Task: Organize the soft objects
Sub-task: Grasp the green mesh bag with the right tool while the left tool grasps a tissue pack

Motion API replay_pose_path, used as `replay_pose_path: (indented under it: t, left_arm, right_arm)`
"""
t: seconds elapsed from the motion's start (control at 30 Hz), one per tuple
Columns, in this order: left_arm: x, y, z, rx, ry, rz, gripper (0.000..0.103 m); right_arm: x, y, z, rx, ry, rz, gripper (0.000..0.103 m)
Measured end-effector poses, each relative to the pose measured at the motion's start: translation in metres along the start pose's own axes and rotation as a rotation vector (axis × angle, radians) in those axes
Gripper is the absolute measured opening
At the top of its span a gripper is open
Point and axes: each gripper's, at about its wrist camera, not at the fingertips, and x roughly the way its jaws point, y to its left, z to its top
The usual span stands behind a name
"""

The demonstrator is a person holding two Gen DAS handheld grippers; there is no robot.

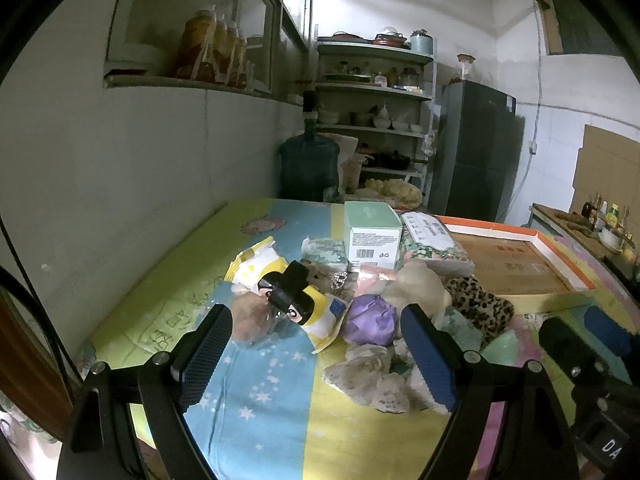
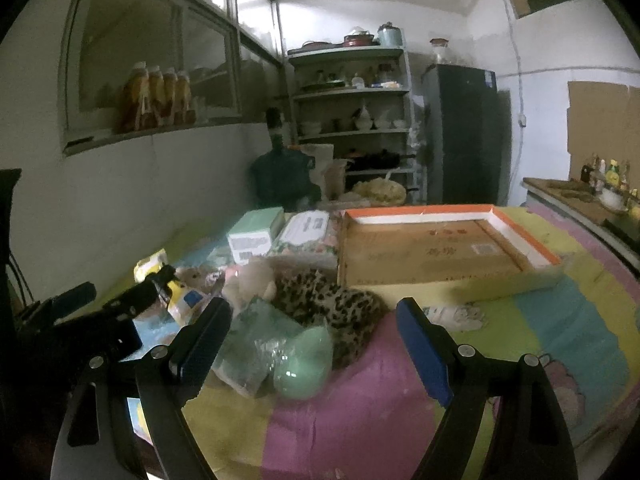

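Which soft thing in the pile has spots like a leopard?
The leopard-print plush, lying just before the cardboard tray. The others are plain: a purple bundle and a beige plush.

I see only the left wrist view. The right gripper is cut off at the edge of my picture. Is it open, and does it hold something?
Observer: The right gripper is open and holds nothing.
Operator: The tray with the orange rim, is there something in its right part?
Observer: No. The tray holds nothing; only its cardboard floor shows.
Operator: What lies just in front of the tray?
Observer: A small crumpled white item lies on the striped cloth, close to the tray's front wall.
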Motion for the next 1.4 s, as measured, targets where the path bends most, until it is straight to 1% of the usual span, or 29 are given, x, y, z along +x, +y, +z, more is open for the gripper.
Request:
replay_pose_path:
  t: [0.17,0.27,0.37,0.53,0.57,0.6,0.63,0.7,0.83,0.97,1.0,1.03,1.07,1.1,1.13,1.17,1.3,1.33,1.4]
  left_arm:
    - [0.004,0.011,-0.01,-0.011,-0.005,0.002,0.086]
    - [0.006,0.013,-0.015,-0.015,0.003,-0.016,0.087]
    - [0.009,0.012,-0.018,-0.006,0.011,-0.054,0.087]
    - [0.01,0.0,-0.019,0.03,0.009,-0.117,0.087]
    - [0.01,-0.004,-0.019,0.04,0.01,-0.132,0.087]
    - [0.01,-0.008,-0.018,0.053,0.011,-0.149,0.087]
    - [0.011,-0.012,-0.018,0.065,0.014,-0.165,0.087]
    - [0.014,-0.022,-0.018,0.092,0.021,-0.199,0.087]
    - [0.022,-0.041,-0.016,0.16,0.04,-0.264,0.086]
    - [0.031,-0.062,-0.017,0.222,0.059,-0.309,0.086]
    - [0.035,-0.066,-0.018,0.23,0.07,-0.314,0.077]
    - [0.039,-0.069,-0.02,0.237,0.084,-0.316,0.065]
    - [0.042,-0.071,-0.021,0.242,0.1,-0.315,0.059]
    - [0.047,-0.073,-0.024,0.246,0.123,-0.314,0.052]
    - [0.051,-0.072,-0.027,0.245,0.144,-0.322,0.048]
    - [0.054,-0.073,-0.03,0.238,0.16,-0.337,0.048]
    - [0.055,-0.075,-0.036,0.236,0.176,-0.356,0.048]
    - [0.055,-0.076,-0.036,0.234,0.179,-0.363,0.045]
    - [0.055,-0.075,-0.037,0.219,0.187,-0.387,0.035]
  right_arm:
    - [0.017,-0.007,-0.015,0.014,0.055,0.004,0.086]
    - [0.031,-0.013,-0.022,0.044,0.095,0.024,0.086]
    - [0.042,-0.018,-0.026,0.074,0.123,0.047,0.086]
    - [0.057,-0.025,-0.031,0.124,0.165,0.118,0.085]
    - [0.058,-0.026,-0.032,0.131,0.172,0.13,0.083]
    - [0.059,-0.028,-0.033,0.14,0.179,0.145,0.071]
    - [0.062,-0.028,-0.034,0.143,0.186,0.16,0.056]
    - [0.063,-0.029,-0.034,0.144,0.193,0.184,0.046]
    - [0.058,-0.035,-0.032,0.155,0.177,0.188,0.043]
    - [0.044,-0.05,-0.025,0.161,0.12,0.168,0.043]
    - [0.041,-0.054,-0.024,0.16,0.109,0.154,0.043]
    - [0.038,-0.059,-0.022,0.162,0.097,0.138,0.043]
    - [0.036,-0.061,-0.021,0.166,0.091,0.13,0.043]
    - [0.034,-0.065,-0.02,0.17,0.086,0.124,0.043]
    - [0.033,-0.067,-0.02,0.173,0.083,0.119,0.043]
    - [0.032,-0.069,-0.02,0.174,0.08,0.113,0.043]
    - [0.031,-0.074,-0.019,0.18,0.076,0.114,0.044]
    - [0.029,-0.074,-0.02,0.18,0.076,0.115,0.044]
    - [0.028,-0.075,-0.021,0.179,0.076,0.12,0.044]
